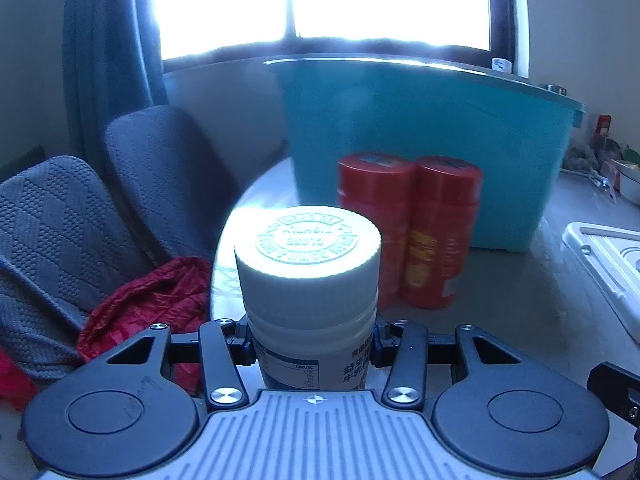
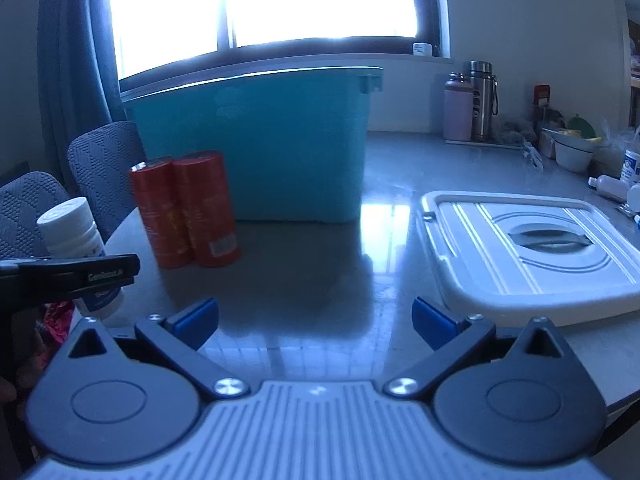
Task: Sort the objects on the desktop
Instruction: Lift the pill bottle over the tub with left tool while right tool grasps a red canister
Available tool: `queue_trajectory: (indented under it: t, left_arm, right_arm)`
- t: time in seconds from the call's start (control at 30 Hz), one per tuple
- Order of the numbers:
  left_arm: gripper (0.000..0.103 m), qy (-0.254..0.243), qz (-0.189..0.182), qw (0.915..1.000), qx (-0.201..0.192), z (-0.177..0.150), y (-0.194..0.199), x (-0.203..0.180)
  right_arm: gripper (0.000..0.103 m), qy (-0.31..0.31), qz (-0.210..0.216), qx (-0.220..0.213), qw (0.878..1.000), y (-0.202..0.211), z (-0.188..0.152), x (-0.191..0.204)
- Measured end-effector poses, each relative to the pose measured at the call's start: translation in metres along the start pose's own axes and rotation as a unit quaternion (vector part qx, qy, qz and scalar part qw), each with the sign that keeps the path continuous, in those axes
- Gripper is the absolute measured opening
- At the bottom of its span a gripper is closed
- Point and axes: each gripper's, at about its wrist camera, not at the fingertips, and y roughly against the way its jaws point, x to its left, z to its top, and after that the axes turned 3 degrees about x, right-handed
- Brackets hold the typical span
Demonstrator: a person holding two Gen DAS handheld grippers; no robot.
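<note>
A white pill bottle (image 1: 310, 280) with a ribbed white cap and a blue label stands upright between the pads of my left gripper (image 1: 312, 344), which is shut on its body. In the right wrist view the same white bottle (image 2: 76, 236) shows at the far left, held by the left gripper (image 2: 80, 276). Two red canisters (image 1: 408, 228) stand side by side just beyond it, in front of a teal bin (image 1: 420, 132). My right gripper (image 2: 316, 320) is open over the grey table, with nothing between its blue pads (image 2: 196, 318).
A white bin lid (image 2: 524, 256) lies on the table (image 2: 304, 264) to the right. Flasks (image 2: 470, 100), bowls and small bottles crowd the far right. Grey chairs (image 1: 80, 216) and a red cloth (image 1: 144, 312) sit off the table's left edge.
</note>
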Motion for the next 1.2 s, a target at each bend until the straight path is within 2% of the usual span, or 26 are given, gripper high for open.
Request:
queue_trajectory:
  t: [0.7, 1.2]
  left_arm:
    - [0.049, 0.035, 0.053, 0.9980, 0.002, 0.011, 0.004, 0.075]
    - [0.049, 0.048, 0.066, 0.9967, 0.001, 0.026, -0.020, 0.084]
  right_arm:
    - [0.103, 0.034, 0.030, -0.005, 0.999, -0.026, 0.024, 0.057]
    - [0.103, 0.030, 0.030, 0.006, 0.999, -0.064, 0.048, 0.068]
